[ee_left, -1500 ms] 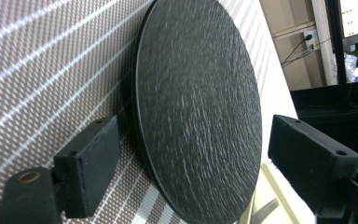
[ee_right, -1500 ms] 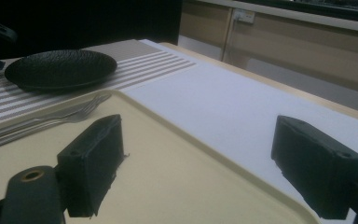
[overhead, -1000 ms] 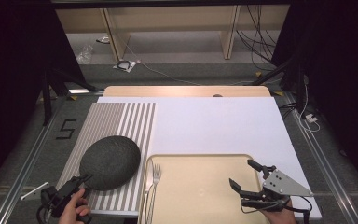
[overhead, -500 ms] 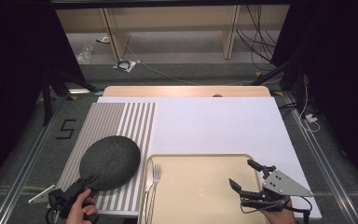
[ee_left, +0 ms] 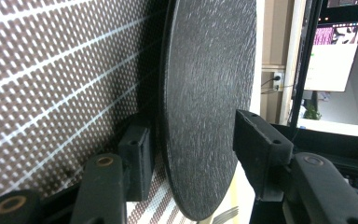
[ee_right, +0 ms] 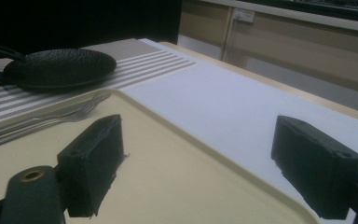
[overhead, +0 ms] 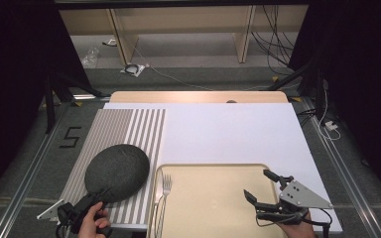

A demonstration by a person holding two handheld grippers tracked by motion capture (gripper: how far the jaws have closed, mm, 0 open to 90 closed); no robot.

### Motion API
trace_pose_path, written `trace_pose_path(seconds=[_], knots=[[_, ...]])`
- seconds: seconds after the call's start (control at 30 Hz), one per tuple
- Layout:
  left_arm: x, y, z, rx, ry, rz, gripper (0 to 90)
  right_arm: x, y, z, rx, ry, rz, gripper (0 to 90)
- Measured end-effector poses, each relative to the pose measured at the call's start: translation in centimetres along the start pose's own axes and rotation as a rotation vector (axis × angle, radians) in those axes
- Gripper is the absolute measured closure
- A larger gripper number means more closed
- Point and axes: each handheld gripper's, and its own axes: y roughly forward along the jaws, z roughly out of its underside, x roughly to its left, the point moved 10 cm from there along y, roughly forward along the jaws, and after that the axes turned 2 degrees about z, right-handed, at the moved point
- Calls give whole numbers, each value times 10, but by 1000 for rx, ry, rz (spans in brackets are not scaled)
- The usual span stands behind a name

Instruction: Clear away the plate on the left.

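A dark round plate (overhead: 117, 172) lies on a striped placemat (overhead: 129, 129) at the near left. My left gripper (overhead: 100, 193) is at the plate's near edge, turned on its side. In the left gripper view the plate (ee_left: 205, 116) has its rim between the jaws. One pad (ee_left: 137, 156) is tucked under it against the placemat (ee_left: 51, 70), and the other pad (ee_left: 261, 149) stands just off its top face. These jaws have just been closing and look open. My right gripper (overhead: 258, 184) hovers open over the beige tray (overhead: 213, 171), with nothing between its pads (ee_right: 98, 149).
A fork (overhead: 164, 196) lies along the tray's left side, beside the plate. A white sheet (overhead: 228, 134) covers the table behind the tray. Dark floor, cables and shelf legs lie beyond the far edge.
My left gripper has slid a little right and forward, and its jaws now straddle the plate's near rim. The plate, fork and right gripper have stayed put.
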Motion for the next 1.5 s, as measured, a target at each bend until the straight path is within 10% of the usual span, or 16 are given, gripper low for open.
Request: trace_pose_path(seconds=[1.5], knots=[[5,6,-4,-65,-56,24,832,1,0,0,5,-7,-7,176]])
